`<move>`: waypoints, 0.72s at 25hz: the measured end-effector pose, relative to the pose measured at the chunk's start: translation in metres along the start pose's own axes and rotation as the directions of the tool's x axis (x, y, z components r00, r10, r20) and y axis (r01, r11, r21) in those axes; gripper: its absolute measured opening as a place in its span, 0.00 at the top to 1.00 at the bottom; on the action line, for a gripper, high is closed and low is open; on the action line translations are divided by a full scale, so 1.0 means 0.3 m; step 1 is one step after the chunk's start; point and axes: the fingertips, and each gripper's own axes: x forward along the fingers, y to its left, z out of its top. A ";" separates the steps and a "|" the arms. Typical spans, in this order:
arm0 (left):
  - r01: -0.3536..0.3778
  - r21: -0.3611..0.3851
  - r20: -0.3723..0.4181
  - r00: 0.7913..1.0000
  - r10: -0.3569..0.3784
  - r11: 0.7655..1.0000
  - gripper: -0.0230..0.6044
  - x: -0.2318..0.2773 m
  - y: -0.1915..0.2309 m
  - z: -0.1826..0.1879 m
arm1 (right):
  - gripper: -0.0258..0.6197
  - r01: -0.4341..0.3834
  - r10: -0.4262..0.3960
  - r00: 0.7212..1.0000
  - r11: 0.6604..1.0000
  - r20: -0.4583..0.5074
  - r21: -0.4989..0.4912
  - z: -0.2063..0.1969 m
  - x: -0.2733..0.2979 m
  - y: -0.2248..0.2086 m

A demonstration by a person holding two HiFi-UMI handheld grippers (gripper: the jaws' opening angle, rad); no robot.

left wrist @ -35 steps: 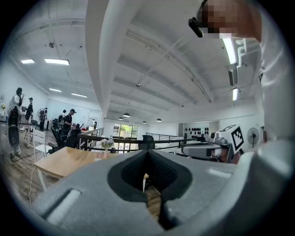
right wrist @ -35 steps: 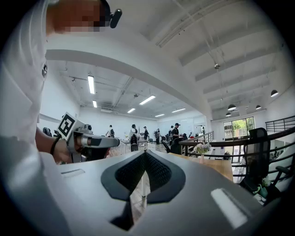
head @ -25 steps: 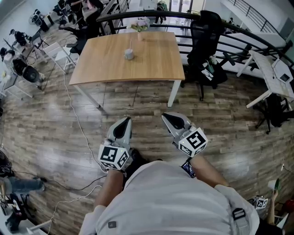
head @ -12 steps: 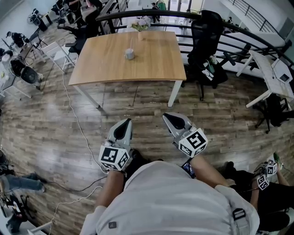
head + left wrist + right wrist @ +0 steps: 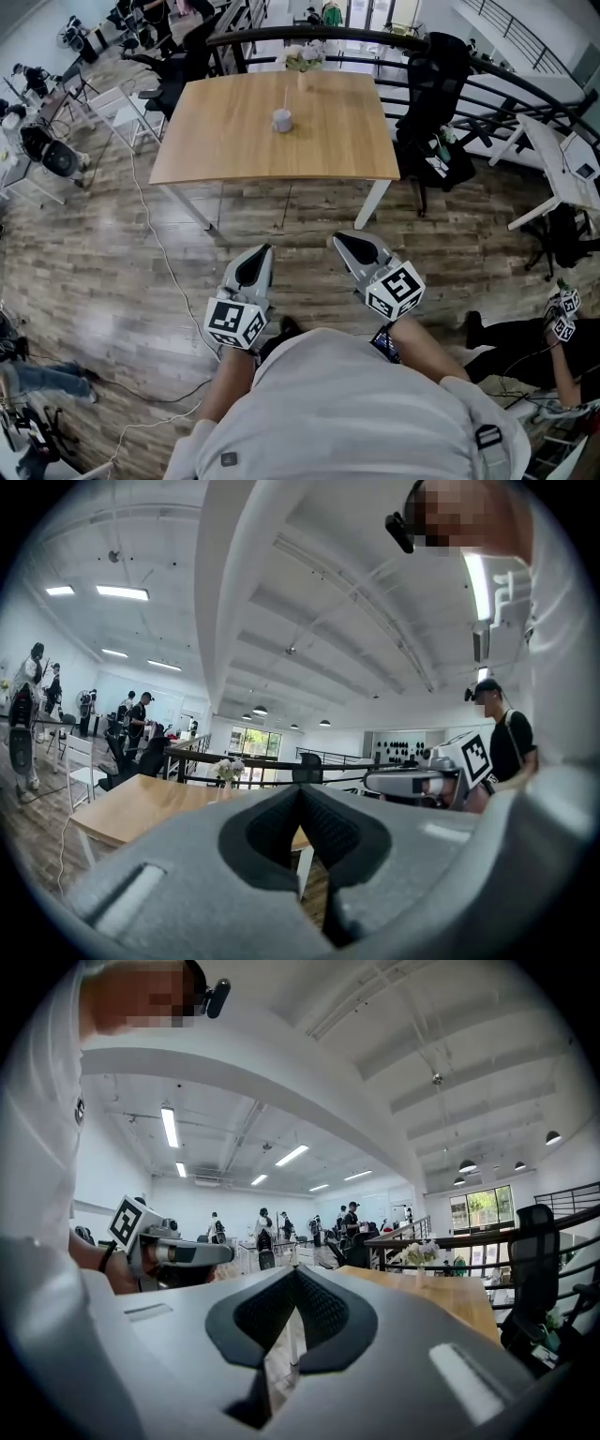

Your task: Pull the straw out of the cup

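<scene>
The table point(image 5: 234, 141) stands well ahead of the person, across a stretch of wooden floor point(image 5: 141, 272), and neither gripper has reached its near edge. The left gripper point(image 5: 260, 253) and the right gripper point(image 5: 346, 241) are held side by side, low in the head view, both pointing level toward the table. Each gripper view shows its jaws pressed together at the tips with nothing between them, so both are closed and empty. The cup point(image 5: 282, 121) sits on the far half of the table, a little left of its middle and near the flowers point(image 5: 302, 59) at the back edge. It lies nearly straight ahead of the left gripper and off to the left of the right one, so the left looks the nearer. The straw point(image 5: 286, 97) stands in the cup with its long axis close to upright, crossways to the level jaws. The pull will probably have to go upward, after a long reach forward and with the jaws opened first.
</scene>
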 end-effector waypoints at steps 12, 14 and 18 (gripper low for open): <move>0.045 0.004 -0.017 0.999 -0.045 0.999 0.96 0.090 0.317 0.064 | 0.95 0.012 -0.012 1.000 1.000 -0.021 0.016 0.023 0.344 -0.025; 0.047 0.001 -0.023 0.999 -0.047 0.999 0.96 0.123 0.347 0.060 | 0.95 0.019 -0.018 1.000 0.999 -0.020 0.028 0.018 0.380 -0.062; 0.027 -0.001 -0.034 0.999 -0.027 1.000 0.96 0.209 0.422 0.055 | 0.95 0.009 -0.008 1.000 0.999 -0.019 0.046 0.007 0.469 -0.159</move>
